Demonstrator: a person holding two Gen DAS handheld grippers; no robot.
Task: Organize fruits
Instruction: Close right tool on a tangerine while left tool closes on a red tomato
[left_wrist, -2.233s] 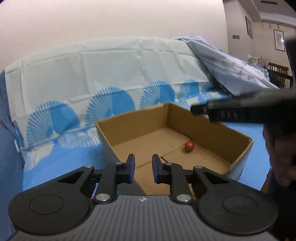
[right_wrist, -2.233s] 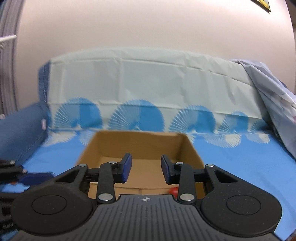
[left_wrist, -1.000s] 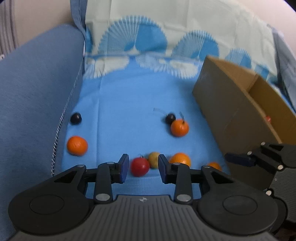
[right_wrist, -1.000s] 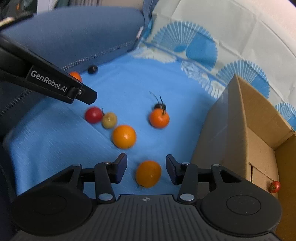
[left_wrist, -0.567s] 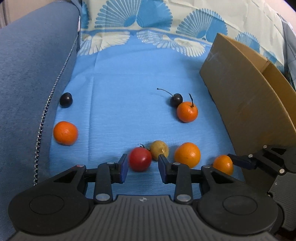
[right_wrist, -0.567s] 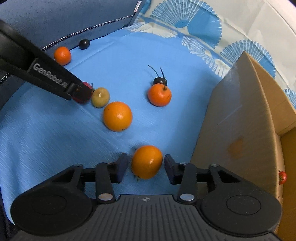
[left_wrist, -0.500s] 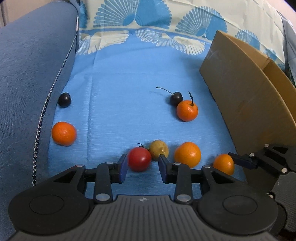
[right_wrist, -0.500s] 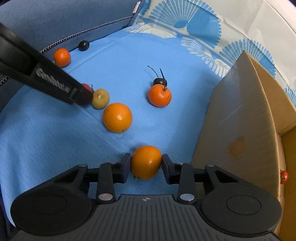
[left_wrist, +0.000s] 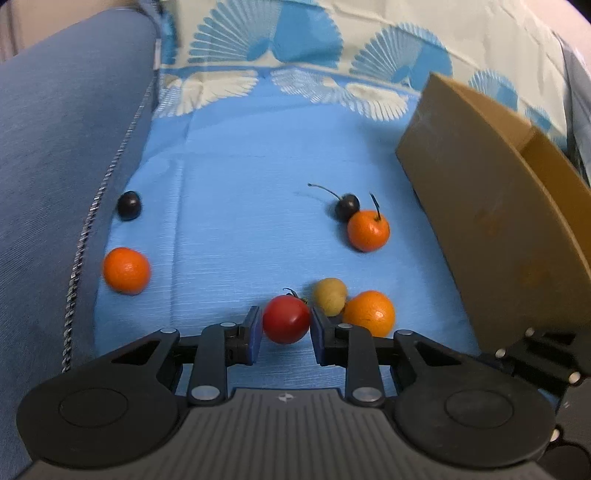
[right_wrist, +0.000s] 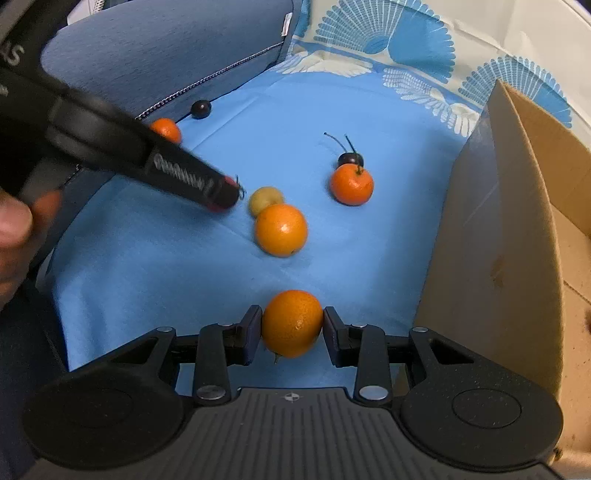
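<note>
Clamping an orange (right_wrist: 291, 322), the right gripper (right_wrist: 291, 334) sits beside the box (right_wrist: 491, 258) on its right. The left gripper (left_wrist: 285, 334) jaws bracket a tomato (left_wrist: 286, 319), apparently touching it.

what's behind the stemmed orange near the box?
A dark cherry sits directly behind the stemmed orange, touching it, its long stem curving left over the blue cloth. The cherry's lower near side is covered by the orange.

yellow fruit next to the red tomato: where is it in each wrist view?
Left wrist: yellow fruit low centre, just past the left gripper, touching an orange.
Right wrist: yellow fruit mid-frame, left of centre, partly behind that orange.
Shared landmark: the cardboard box at the right edge of both.
</note>
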